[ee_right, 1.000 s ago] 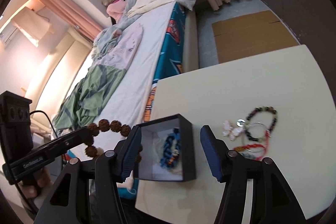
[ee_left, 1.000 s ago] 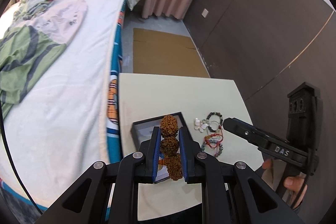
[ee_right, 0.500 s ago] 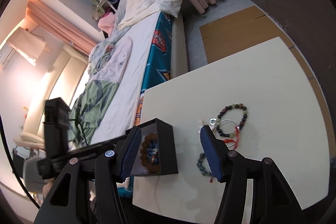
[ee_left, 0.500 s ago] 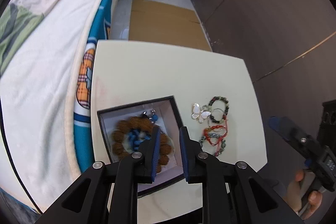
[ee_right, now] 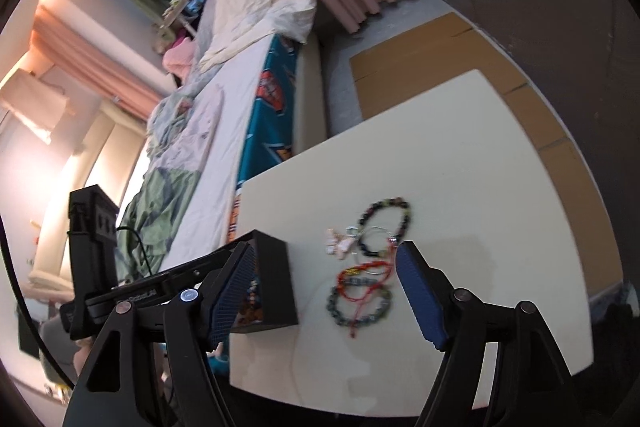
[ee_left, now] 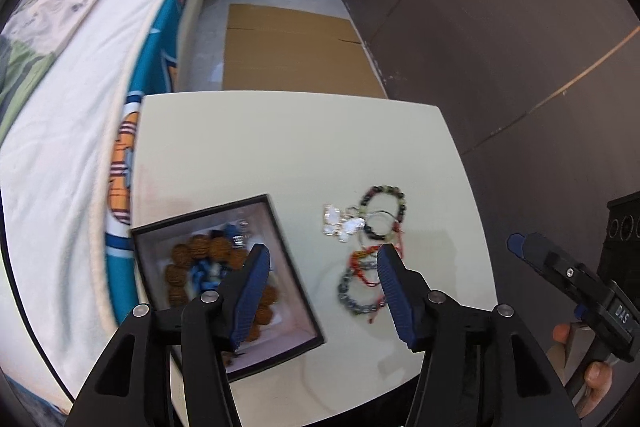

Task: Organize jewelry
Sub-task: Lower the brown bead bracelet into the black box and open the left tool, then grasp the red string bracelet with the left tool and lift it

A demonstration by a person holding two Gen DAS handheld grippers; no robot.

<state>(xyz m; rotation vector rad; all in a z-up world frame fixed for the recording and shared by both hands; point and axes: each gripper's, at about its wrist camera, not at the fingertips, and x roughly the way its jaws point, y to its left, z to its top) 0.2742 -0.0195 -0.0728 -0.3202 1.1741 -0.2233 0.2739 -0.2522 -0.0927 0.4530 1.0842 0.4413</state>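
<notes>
Brown bead bracelet (ee_left: 200, 267) now lies in the black box (ee_left: 296, 267) on the table (ee_left: 280, 147); a second ago the left gripper (ee_left: 320, 281) pinched it, now its jaws are spread, empty. Right gripper (ee_right: 324, 287) also spread, empty, over the loose bracelets (ee_right: 368, 267) beside the box, probably next.

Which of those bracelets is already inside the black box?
The big brown seed-bead bracelet, coiled inside the box. The other bracelets lie loose on the table.
</notes>
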